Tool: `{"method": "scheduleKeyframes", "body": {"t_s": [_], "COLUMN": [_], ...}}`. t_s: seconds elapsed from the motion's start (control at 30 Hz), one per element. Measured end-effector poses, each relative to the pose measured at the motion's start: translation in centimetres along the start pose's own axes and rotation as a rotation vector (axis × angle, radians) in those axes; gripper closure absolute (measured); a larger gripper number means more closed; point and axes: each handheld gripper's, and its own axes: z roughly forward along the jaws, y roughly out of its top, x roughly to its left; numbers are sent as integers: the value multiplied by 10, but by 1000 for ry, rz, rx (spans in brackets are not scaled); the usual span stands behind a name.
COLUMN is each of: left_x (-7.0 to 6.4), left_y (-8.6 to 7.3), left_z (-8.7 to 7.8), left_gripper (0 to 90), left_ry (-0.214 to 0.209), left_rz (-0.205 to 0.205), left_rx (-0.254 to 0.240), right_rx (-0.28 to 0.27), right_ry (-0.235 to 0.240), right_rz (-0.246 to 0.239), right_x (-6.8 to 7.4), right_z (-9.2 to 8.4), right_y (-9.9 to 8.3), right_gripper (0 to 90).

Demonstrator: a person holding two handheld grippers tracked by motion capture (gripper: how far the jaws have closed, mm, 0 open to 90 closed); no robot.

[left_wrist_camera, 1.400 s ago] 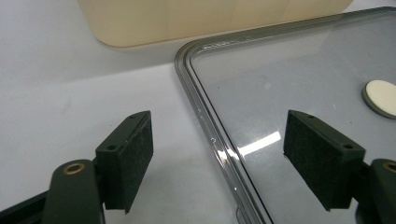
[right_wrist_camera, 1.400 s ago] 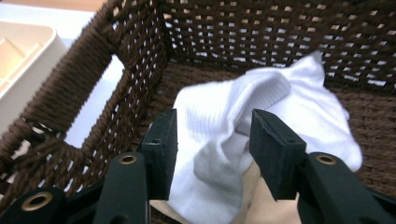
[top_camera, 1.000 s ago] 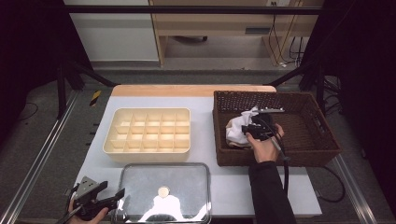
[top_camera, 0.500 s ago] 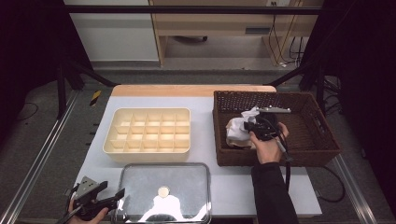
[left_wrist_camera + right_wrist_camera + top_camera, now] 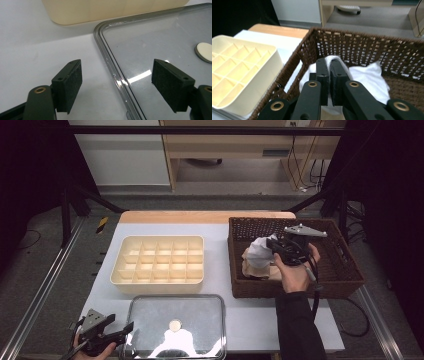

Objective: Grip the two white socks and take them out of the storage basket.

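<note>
A white cloth [image 5: 259, 251] lies bunched in the brown wicker basket [image 5: 345, 270] at the right of the table. My right gripper [image 5: 272, 245] is shut on a fold of it and holds it a little above the basket floor. In the right gripper view the two jaws [image 5: 329, 62] stand almost together, with the white cloth [image 5: 367, 77] spreading out behind them. My left gripper [image 5: 125, 330] rests at the front left, open. Its jaws [image 5: 117, 85] straddle the left rim of the clear lid [image 5: 160, 42] without touching it.
A cream divided tray [image 5: 159, 260] with several empty cells sits at mid table, left of the basket. The clear lid [image 5: 175, 325] with a pale round knob [image 5: 205, 48] lies at the front edge. A tan piece [image 5: 250, 267] lies under the cloth in the basket.
The right gripper's jaws have closed on the white cloth and the hand has risen, pulling the cloth up with it. The left gripper has stayed where it was.
</note>
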Motion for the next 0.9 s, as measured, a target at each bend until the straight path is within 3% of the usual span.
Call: {"method": "scheduleKeyframes", "body": {"t_s": [0.43, 0.9], "left_x": [0, 0], "left_y": [0, 0], "left_z": [0, 0], "left_gripper": [240, 239], "left_ry": [3, 9], "left_rz": [-3, -8], "left_rx": [1, -2], "right_rx": [-105, -166], "right_ry": [17, 45], "right_rz": [-30, -61], "right_x": [6, 15], "right_z": [-27, -47], "right_y": [26, 44], "right_gripper": [876, 876]}}
